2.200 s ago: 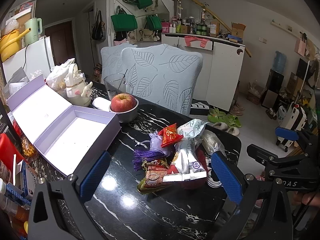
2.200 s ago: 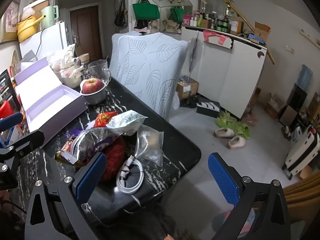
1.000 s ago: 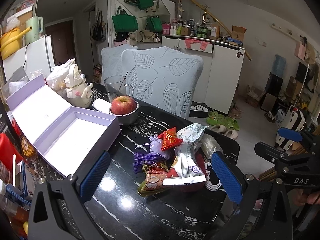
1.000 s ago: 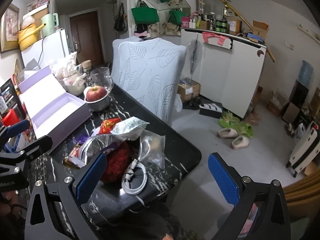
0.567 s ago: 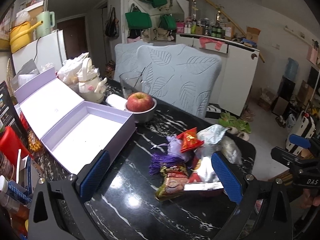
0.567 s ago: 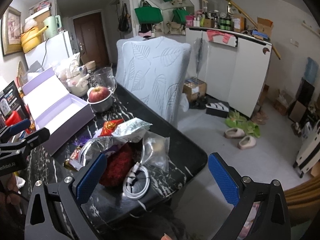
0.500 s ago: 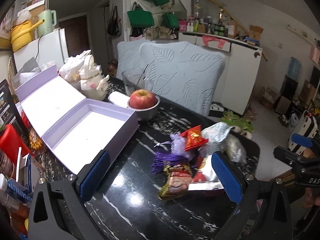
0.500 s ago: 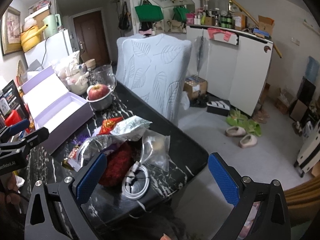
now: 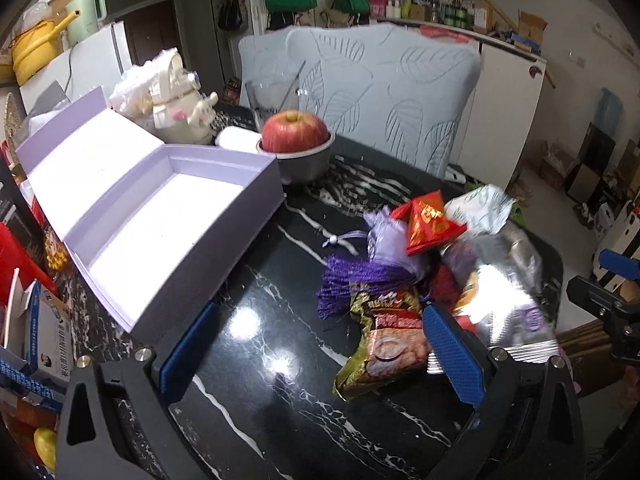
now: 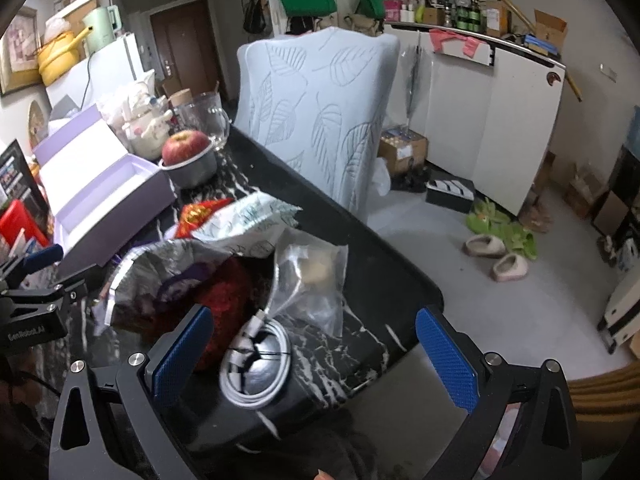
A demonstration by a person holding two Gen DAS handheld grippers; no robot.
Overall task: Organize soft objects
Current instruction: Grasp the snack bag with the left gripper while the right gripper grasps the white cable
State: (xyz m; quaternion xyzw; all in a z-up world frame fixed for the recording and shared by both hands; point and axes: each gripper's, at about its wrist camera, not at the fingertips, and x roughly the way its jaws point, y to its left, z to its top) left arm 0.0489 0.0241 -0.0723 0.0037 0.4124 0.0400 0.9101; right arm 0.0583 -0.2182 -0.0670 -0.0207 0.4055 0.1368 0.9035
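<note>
Black marble-veined counter (image 9: 256,360) in a cluttered room; leaf-patterned chair (image 10: 320,120) behind its far edge. Open lavender box (image 9: 160,208) at counter left, lid folded back, interior bare white. Just beside its far corner: grey bowl (image 9: 304,162) with a red apple (image 9: 294,131) in it.

Soft-object pile sits right of the box, apart from it: purple fringed tassel (image 9: 356,280), lilac organza pouch (image 9: 384,232), red snack packet (image 9: 428,226), brown snack bag (image 9: 384,340), silver foil bag (image 10: 168,268), red knitted item (image 10: 224,304), clear plastic bag (image 10: 312,280). Coiled white cable (image 10: 256,368) lies at the pile's near edge.

Left gripper (image 9: 320,356): jaws wide apart, holding nothing, above the counter just left of the pile; right pad overlaps the brown bag in view. Right gripper (image 10: 316,360): jaws wide apart, empty, over the cable.
</note>
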